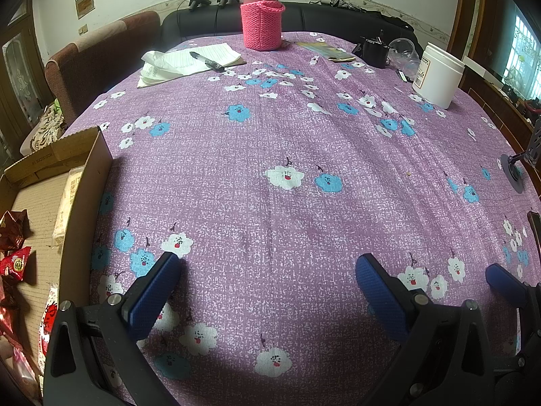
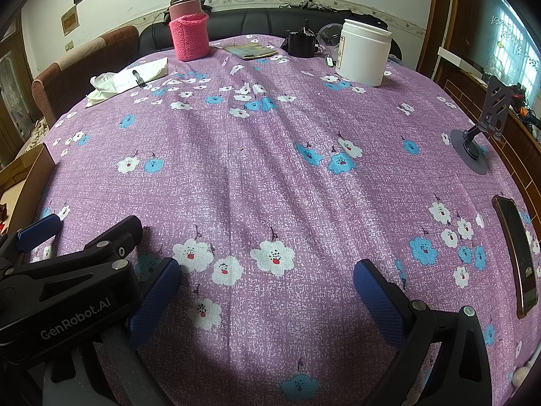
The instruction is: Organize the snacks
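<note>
Tools: left (image 1: 267,270) and right (image 2: 267,272) spread, empty. Risk: snagging cardboard box (image 1: 91,186) wall at 9 o'clock, spilling snack packets (image 1: 15,264).

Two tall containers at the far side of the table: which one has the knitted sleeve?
The pink flask with the steel cap, sitting in a pink knitted sleeve. The white tub to its right is bare plastic with a label.

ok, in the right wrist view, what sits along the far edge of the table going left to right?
Tissue → notepad with pen → pink knit-sleeved flask → booklet → black cup → white jar.
</note>
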### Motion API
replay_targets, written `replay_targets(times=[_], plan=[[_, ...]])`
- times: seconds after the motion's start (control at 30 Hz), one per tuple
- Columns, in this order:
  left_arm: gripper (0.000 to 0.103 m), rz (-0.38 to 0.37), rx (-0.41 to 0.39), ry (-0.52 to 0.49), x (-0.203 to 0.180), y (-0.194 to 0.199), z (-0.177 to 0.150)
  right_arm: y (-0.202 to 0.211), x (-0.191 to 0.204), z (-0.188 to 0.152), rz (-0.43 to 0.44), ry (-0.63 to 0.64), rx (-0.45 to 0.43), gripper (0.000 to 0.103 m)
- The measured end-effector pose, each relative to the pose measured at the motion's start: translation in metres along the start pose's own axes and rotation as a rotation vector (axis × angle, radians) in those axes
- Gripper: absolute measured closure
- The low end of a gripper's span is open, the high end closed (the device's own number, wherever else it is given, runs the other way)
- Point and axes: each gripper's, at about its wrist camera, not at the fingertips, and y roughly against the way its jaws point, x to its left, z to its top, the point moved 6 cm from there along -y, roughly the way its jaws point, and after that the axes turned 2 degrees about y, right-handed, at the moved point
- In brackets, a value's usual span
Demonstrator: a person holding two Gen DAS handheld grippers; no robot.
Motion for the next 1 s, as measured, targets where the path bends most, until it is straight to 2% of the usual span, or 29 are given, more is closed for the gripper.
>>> replay_targets(times=[1.0], plan=[[0.000, 0.008, 0.001, 0.000, 0.0004, -0.0012, 0.0006, -0.0002, 0.0001, -0.0004, 0.000, 0.000, 0.000, 0.001]])
